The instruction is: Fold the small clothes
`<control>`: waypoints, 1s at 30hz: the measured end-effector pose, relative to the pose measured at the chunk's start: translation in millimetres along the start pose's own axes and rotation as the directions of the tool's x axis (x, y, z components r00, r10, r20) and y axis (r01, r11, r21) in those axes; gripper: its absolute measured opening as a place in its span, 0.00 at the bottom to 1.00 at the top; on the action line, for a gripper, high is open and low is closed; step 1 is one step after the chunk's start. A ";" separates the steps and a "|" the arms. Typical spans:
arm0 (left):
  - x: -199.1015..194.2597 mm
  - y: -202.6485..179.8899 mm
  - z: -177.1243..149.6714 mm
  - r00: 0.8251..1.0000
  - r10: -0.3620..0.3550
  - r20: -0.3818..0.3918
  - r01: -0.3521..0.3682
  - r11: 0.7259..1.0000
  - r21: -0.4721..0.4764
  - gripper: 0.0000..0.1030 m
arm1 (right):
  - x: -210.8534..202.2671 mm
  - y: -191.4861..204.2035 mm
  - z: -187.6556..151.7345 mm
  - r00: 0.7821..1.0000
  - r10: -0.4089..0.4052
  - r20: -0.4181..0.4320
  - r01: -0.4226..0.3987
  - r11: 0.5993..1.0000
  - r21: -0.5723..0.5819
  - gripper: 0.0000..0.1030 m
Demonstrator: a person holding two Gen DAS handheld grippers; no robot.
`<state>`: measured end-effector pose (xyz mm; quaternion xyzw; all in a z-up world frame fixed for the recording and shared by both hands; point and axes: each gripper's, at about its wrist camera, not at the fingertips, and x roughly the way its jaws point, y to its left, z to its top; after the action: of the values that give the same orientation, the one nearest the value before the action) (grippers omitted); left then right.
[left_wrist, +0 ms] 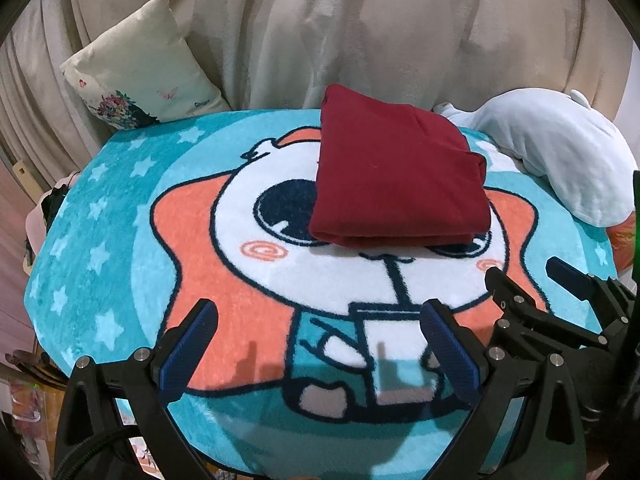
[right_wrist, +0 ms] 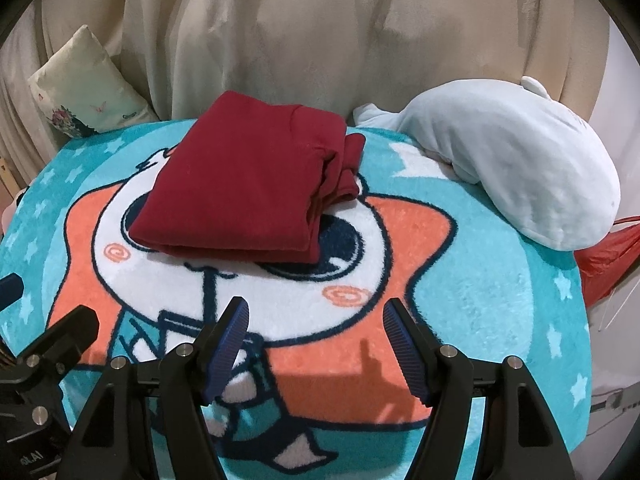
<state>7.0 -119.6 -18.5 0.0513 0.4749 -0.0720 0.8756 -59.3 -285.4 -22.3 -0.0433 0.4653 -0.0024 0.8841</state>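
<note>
A dark red garment [left_wrist: 396,172] lies folded into a thick rectangle on the round cartoon rug [left_wrist: 120,216]. It also shows in the right wrist view [right_wrist: 244,184], with its layered edges facing right. My left gripper [left_wrist: 320,320] is open and empty, hovering over the rug's near part, short of the garment. My right gripper [right_wrist: 316,320] is open and empty, also short of the garment. The right gripper shows in the left wrist view [left_wrist: 528,276] at the right edge.
A pale blue plush toy [right_wrist: 512,160] lies on the rug's far right edge. A floral cushion [left_wrist: 136,72] leans at the far left against cream drapes [left_wrist: 320,20]. A red bag [right_wrist: 608,264] sits off the rug's right side.
</note>
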 end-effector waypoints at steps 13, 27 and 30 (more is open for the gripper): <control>9.0 10.7 -0.3 1.000 0.003 -0.030 -0.004 1.000 -0.030 0.98 | 0.0 6.6 3.3 1.000 0.008 0.023 -0.008 1.000 -0.008 0.72; 12.1 8.5 -4.8 0.999 -0.011 -0.050 0.008 0.999 -0.048 0.98 | 2.3 6.3 0.5 1.000 0.019 0.009 -0.018 1.000 -0.014 0.72; 11.2 8.2 -5.1 0.999 -0.010 -0.047 0.008 0.999 -0.050 0.98 | 2.7 5.8 -0.6 1.000 0.011 0.005 -0.011 1.000 -0.016 0.72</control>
<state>10.3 -111.5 -30.6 0.0292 0.4974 -0.0628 0.8648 -58.4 -279.8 -25.3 -0.0480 0.4632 0.0065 0.8849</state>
